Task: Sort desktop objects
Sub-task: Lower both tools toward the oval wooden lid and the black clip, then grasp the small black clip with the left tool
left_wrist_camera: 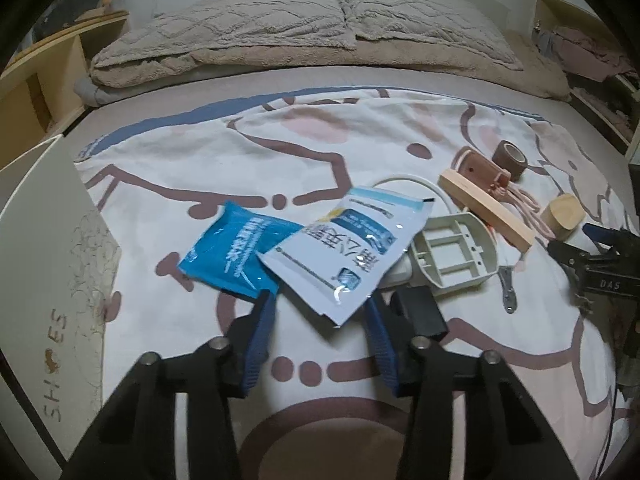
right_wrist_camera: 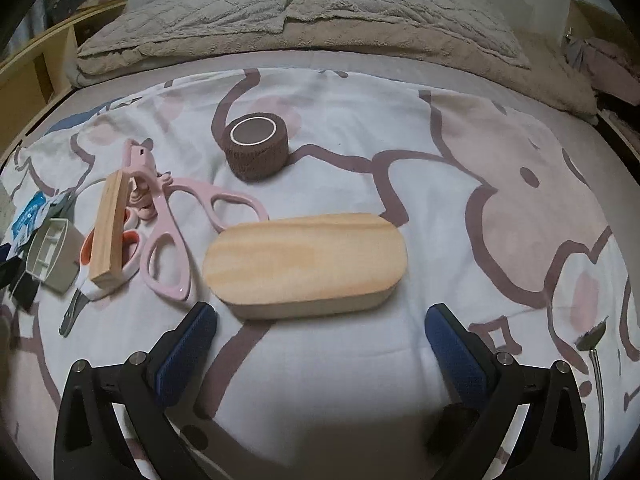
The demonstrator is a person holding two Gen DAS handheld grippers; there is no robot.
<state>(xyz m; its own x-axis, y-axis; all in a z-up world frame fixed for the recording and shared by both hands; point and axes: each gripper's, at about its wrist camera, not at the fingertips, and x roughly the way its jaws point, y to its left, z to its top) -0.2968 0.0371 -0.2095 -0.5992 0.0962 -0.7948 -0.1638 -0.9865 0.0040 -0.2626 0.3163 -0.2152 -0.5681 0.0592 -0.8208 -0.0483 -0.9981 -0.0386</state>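
While both grippers point down at the patterned sheet point(right_wrist_camera: 320, 112), the oval wooden block point(right_wrist_camera: 306, 266) serves as reference. Right gripper point(right_wrist_camera: 320, 330) sits just short of that block, jaws spread wide, nothing held, pads clear of the wood. Brown tape roll point(right_wrist_camera: 256, 146) lies beyond the block. Pink scissors point(right_wrist_camera: 172, 236) lie left of it, with a wooden bar point(right_wrist_camera: 106, 232) resting across the orange-handled scissors point(right_wrist_camera: 128, 256). Further left: beige plastic tray point(right_wrist_camera: 52, 254). Left gripper point(left_wrist_camera: 320, 312) is over there, jaws partly closed around the corner of a white sachet point(left_wrist_camera: 344, 248); cannot tell if the pads grip it. Blue sachet point(left_wrist_camera: 236, 252) lies under that one's edge.
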